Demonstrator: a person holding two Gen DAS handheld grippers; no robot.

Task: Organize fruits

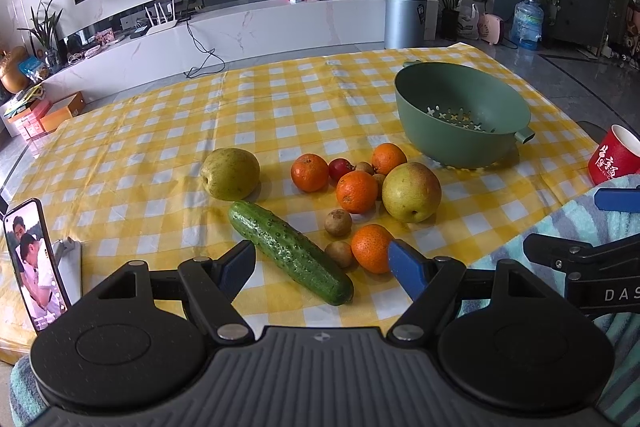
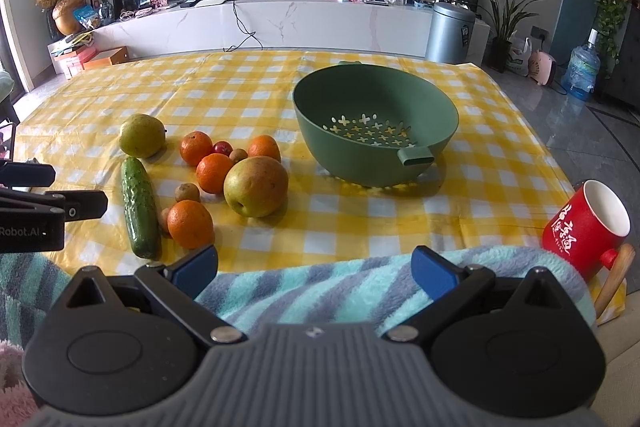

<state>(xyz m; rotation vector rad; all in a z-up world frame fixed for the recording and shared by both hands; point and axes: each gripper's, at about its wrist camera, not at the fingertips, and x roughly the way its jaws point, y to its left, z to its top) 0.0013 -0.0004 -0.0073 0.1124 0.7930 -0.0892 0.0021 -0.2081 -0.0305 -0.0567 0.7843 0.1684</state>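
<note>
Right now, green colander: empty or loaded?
Empty. The green colander shows only its bare perforated bottom; every fruit lies outside it on the checked cloth.

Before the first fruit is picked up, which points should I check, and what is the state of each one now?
1. Green plastic colander bowl empty and upright: ok.
2. Left gripper open, nothing between its blue fingers: ok.
3. Right gripper open and empty, above the striped fleece blanket: ok.
4. Near round orange tangerine free to grasp: not ok; a small brown fruit sits close against it.
5. Long green cucumber clear of the left gripper's path: not ok; it lies between the fingers' line and the fruits.
6. Red ceramic mug stable: cannot tell; it is tilted at the blanket edge.
</note>
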